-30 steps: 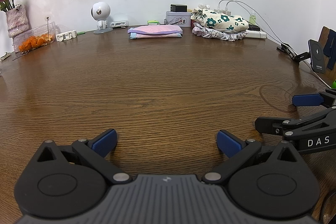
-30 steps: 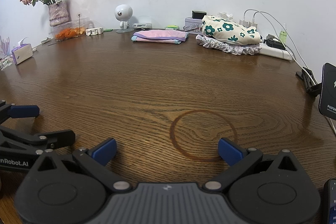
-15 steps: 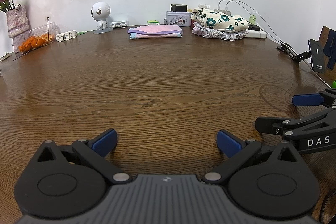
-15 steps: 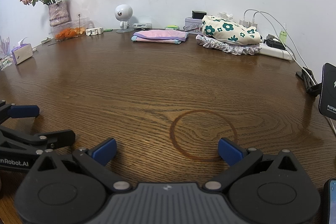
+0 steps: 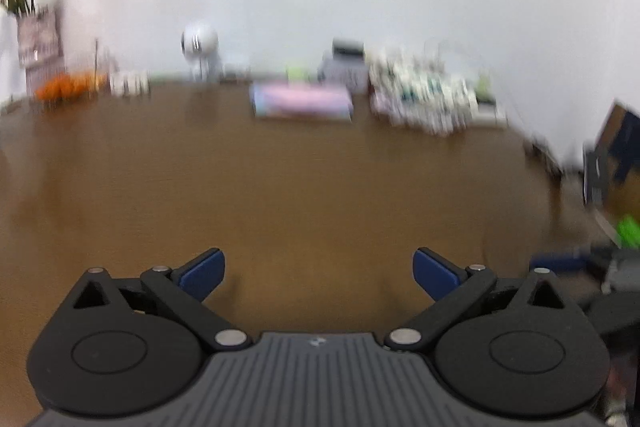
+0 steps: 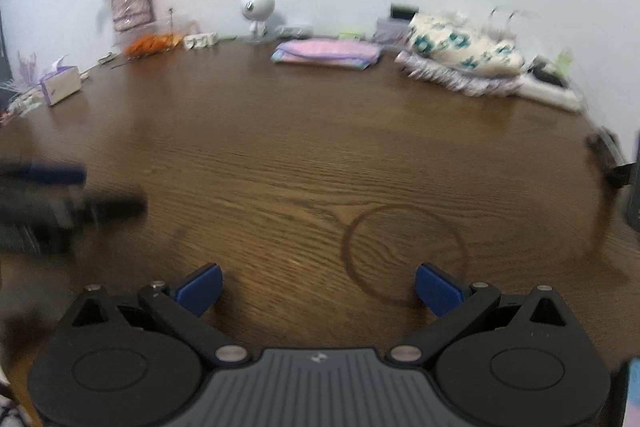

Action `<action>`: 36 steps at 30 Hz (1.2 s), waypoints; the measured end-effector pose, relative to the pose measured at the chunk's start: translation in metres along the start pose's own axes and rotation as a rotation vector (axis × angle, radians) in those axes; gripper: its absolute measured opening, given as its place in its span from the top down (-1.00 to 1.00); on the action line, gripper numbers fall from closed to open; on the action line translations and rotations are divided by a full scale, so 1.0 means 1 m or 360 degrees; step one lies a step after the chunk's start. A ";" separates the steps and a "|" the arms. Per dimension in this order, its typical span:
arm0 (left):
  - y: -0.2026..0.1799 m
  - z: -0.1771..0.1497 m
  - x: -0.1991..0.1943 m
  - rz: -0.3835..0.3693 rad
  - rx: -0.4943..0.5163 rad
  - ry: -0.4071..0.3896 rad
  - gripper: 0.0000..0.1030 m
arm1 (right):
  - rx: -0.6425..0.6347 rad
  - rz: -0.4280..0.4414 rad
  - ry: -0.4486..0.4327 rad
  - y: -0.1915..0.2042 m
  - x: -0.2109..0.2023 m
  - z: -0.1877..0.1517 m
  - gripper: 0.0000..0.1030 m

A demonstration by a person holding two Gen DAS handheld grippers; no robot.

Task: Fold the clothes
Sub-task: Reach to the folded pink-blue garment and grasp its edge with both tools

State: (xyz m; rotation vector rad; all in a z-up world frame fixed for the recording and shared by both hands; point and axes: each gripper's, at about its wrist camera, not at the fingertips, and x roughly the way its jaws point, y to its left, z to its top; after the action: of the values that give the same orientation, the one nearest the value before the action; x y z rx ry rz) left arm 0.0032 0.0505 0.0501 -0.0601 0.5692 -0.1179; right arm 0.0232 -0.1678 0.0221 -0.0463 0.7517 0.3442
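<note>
Folded pink cloth (image 6: 326,54) — far ahead of my grippers, long axis running left-right.
Left gripper (image 5: 319,271) and right gripper (image 6: 319,285) both spread, holding nothing — floral bundle (image 6: 466,47) beyond-right.

Premises appear domestic, probably a living room: wooden table (image 6: 320,147) against a plain white wall, vase of flowers (image 6: 130,7), tissue box (image 6: 60,85), folded clothes (image 6: 326,53), and charging cables, blurred, at the far right.
</note>
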 end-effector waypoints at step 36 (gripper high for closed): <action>0.096 0.262 0.084 -0.0523 -0.0614 -0.0391 0.95 | 0.0192 0.0234 -0.0766 -0.024 0.036 0.305 0.96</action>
State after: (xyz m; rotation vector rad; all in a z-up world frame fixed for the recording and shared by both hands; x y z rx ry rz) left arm 0.2237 0.1409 0.2171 -0.5378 0.3261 -0.3146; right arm 0.2573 -0.1298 0.2190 0.2008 0.2975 0.4290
